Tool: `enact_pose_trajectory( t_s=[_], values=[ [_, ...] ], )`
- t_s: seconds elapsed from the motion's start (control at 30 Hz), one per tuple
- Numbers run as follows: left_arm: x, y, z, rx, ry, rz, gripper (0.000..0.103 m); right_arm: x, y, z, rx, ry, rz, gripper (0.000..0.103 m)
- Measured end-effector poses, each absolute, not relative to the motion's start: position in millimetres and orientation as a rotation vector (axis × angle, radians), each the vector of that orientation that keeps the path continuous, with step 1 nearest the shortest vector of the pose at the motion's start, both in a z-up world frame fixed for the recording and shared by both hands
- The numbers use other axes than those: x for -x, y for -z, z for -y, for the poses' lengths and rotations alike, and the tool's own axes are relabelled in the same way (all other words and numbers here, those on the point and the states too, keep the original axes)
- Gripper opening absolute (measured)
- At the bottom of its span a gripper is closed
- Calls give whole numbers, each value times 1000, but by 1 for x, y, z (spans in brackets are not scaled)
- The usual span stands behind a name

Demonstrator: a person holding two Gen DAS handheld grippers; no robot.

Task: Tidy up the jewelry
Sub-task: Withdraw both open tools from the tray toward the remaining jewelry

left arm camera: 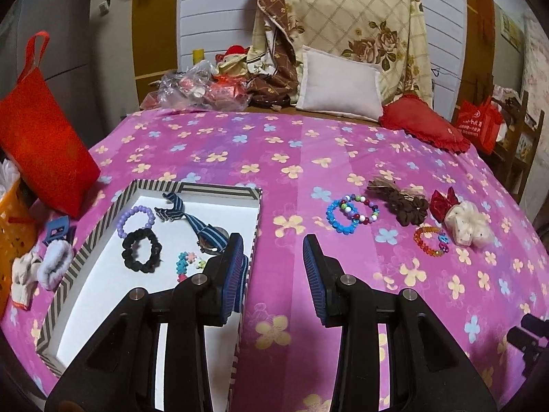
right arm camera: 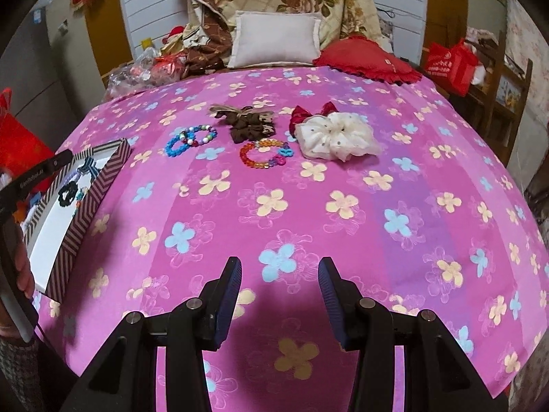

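Note:
A striped-rim box (left arm camera: pixel 103 219) (right arm camera: pixel 89 206) with a white floor lies on the pink flowered bedspread at the left. Inside it are a purple bead bracelet (left arm camera: pixel 135 221), a black scrunchie (left arm camera: pixel 141 249), a striped blue ribbon piece (left arm camera: pixel 199 228) and a small flower bracelet (left arm camera: pixel 187 262). Farther right lie a blue bead bracelet (left arm camera: pixel 339 218) (right arm camera: pixel 178 144), a multicoloured bead bracelet (left arm camera: pixel 360 207) (right arm camera: pixel 202 134), an orange bead bracelet (left arm camera: pixel 430 240) (right arm camera: pixel 264 152), a brown bow (left arm camera: pixel 405 202) (right arm camera: pixel 250 122), a red bow (left arm camera: pixel 442 201) (right arm camera: pixel 310 111) and a white scrunchie (left arm camera: pixel 468 223) (right arm camera: pixel 338 137). My left gripper (left arm camera: pixel 272 249) hovers open over the box's right rim. My right gripper (right arm camera: pixel 279 271) hovers open over bare bedspread.
A red bag (left arm camera: pixel 41 151) leans at the box's left, with an orange basket (left arm camera: pixel 13 233), a blue clip (left arm camera: pixel 56 230) and pale scrunchies (left arm camera: pixel 51 267) below it. Pillows (left arm camera: pixel 338 86) and a red cushion (left arm camera: pixel 425 123) line the headboard. A hand (right arm camera: pixel 24 271) holds the left tool at that view's left edge.

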State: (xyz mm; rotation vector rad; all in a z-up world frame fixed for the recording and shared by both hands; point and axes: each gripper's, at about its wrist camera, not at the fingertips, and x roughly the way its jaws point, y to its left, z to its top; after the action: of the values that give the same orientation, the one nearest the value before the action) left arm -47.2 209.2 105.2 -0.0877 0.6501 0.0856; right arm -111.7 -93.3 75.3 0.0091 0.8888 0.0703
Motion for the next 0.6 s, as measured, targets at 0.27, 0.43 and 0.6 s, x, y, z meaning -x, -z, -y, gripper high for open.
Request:
enact_pose_trajectory(
  t_s=[0.27, 0.43, 0.6],
  values=[
    [48, -105, -214, 115, -89, -656, 39, 109, -73, 91, -14, -80, -898, 44],
    [47, -105, -214, 119, -94, -658, 46, 104, -65, 88, -10, -71, -910, 44],
    [43, -99, -217, 121, -105, -686, 47, 93, -57, 90, -28, -59, -924, 44]
  ],
)
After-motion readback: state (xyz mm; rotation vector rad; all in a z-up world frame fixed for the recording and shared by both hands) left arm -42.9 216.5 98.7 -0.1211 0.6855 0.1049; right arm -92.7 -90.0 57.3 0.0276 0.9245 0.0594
